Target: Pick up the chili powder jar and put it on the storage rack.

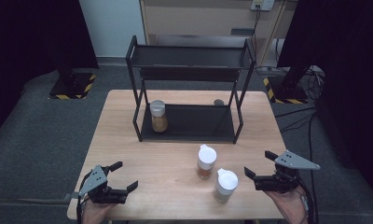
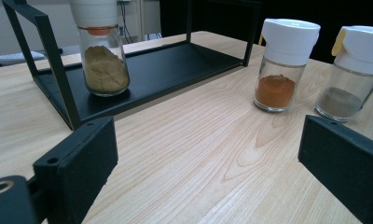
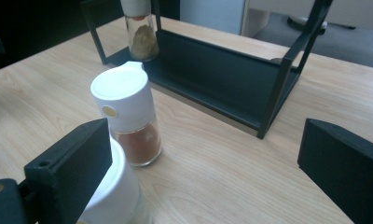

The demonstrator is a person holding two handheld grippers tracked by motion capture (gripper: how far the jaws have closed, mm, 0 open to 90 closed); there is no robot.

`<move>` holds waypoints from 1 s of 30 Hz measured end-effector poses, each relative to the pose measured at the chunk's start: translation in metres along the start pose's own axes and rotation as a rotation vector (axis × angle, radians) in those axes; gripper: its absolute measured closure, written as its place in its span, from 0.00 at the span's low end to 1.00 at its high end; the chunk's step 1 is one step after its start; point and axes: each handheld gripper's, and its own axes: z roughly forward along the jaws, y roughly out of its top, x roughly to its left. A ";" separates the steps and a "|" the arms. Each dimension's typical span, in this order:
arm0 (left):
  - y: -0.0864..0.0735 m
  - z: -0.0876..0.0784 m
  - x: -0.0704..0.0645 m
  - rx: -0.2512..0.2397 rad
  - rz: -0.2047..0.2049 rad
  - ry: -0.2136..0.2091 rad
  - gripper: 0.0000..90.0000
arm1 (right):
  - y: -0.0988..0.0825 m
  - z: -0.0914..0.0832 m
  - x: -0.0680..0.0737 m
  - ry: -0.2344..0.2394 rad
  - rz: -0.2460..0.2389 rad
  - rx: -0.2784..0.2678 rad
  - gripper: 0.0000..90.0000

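Both grippers hover over the near edge of the wooden table (image 1: 128, 140) with jaws spread and nothing between them: the right gripper (image 1: 259, 164) at about 4 o'clock, the left gripper (image 1: 124, 175) at about 8 o'clock. Just beside the right gripper, toward 9 o'clock, stands the grey-spice jar (image 1: 225, 185), and the orange-spice jar (image 1: 206, 162) stands close at its 11 o'clock, both upright, white-capped and without readable labels. Farther off at 12 o'clock, the black rack (image 1: 189, 122) holds a tan-spice jar (image 1: 158, 116) at the left end of its lower shelf.
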 end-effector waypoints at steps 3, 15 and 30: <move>0.000 0.000 0.000 0.000 -0.003 0.000 0.04 | 0.006 0.005 0.001 0.018 -0.001 0.009 0.04; -0.001 -0.001 0.001 -0.006 -0.001 -0.003 0.04 | 0.032 0.029 0.009 0.075 -0.018 0.051 0.03; -0.001 -0.001 0.001 -0.004 -0.003 -0.003 0.05 | 0.062 0.067 0.013 0.166 -0.027 0.131 0.03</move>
